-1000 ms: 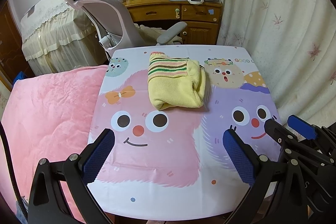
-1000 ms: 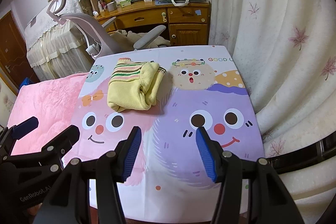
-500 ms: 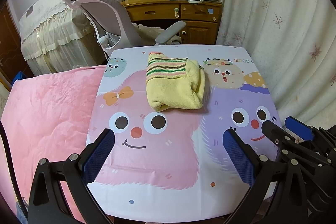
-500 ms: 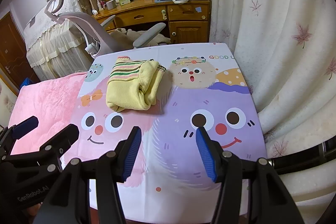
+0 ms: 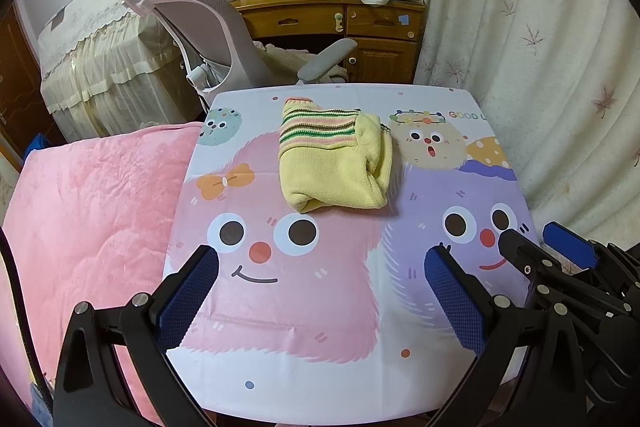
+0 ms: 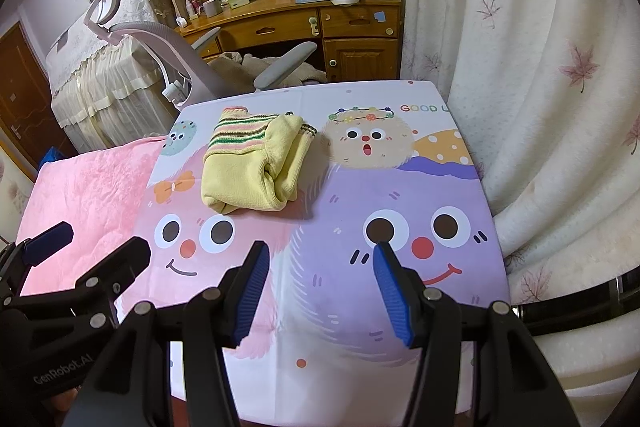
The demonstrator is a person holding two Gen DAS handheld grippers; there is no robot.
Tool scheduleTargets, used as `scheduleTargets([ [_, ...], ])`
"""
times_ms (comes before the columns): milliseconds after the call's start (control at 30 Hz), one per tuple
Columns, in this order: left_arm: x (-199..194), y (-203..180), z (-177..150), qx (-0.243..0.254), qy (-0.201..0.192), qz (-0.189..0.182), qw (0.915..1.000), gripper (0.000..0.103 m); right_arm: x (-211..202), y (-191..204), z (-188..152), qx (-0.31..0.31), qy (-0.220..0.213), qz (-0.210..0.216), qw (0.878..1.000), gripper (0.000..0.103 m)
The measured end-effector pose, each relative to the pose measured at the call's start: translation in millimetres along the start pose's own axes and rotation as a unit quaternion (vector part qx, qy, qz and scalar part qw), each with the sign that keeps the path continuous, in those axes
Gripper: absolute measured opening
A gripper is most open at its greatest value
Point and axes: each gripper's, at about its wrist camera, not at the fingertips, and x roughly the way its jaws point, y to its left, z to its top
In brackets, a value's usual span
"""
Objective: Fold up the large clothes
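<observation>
A folded yellow sweater with a striped hem lies on the far half of the table, over the cartoon-print cover. Both tools hang above the near edge, well apart from the garment — the left gripper with jaws spread wide, the right gripper with jaws parted too, neither holding anything. A pink blanket borders the table's left side — behind stand an office chair and a wooden desk.

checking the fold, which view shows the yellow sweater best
The left wrist view: the folded yellow sweater sits near centre, striped hem and top face square on. The right wrist view shows it off to the left, exposing the layered side edge.
</observation>
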Motion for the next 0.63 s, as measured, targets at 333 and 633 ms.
scheduleTargets([
  [333,0.1,1.6,-6.1,-0.005,0.006,-0.003,1.0000,0.102,0.5,-0.8,-0.6,0.001,0.002,0.001,1.000,0.055],
  [633,-0.6,0.2,-7.2,-0.005,0.008,-0.004,0.9999,0.102,0.7,-2.2,-0.7,0.000,0.002,0.001,1.000,0.055],
])
